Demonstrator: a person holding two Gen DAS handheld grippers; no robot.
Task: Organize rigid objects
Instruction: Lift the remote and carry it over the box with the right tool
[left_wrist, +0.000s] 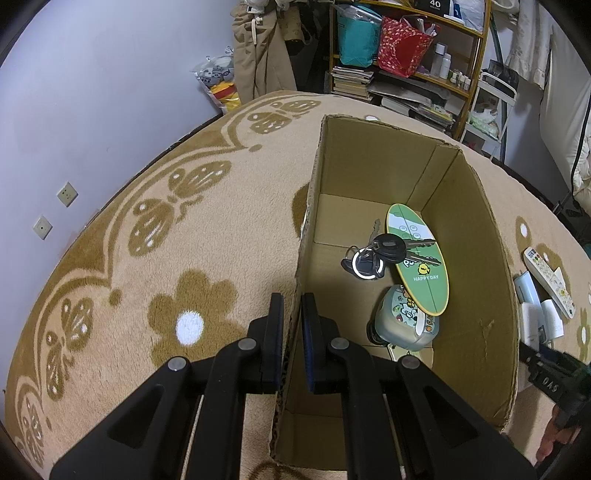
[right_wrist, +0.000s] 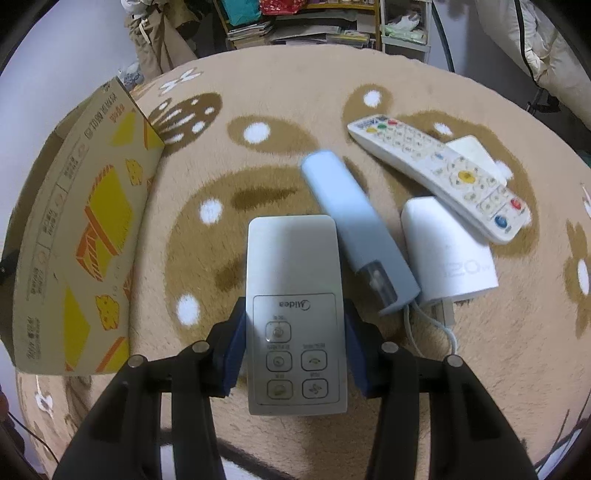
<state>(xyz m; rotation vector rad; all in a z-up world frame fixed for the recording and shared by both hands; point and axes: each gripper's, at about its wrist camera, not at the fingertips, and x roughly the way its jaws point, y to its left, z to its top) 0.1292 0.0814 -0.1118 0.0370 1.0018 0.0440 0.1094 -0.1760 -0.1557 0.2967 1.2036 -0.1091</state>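
Observation:
My left gripper (left_wrist: 291, 314) is shut on the left wall of an open cardboard box (left_wrist: 469, 236), one finger outside and one inside. In the box lie a green oval card (left_wrist: 419, 260), a bunch of keys (left_wrist: 380, 253) and a small patterned pouch (left_wrist: 404, 325). My right gripper (right_wrist: 295, 343) is shut on a white Midea remote (right_wrist: 295, 314) and holds it above the carpet. The box (right_wrist: 74, 229) stands to its left. On the carpet lie a pale blue stick-shaped device (right_wrist: 354, 225), a white charger (right_wrist: 447, 251) with cable and a long white remote (right_wrist: 439, 173).
A beige patterned carpet (left_wrist: 166, 258) covers the floor. Shelves with books and bags (left_wrist: 399, 55) stand at the back. The long remote (left_wrist: 548, 282) and blue device (left_wrist: 528, 291) show right of the box in the left wrist view.

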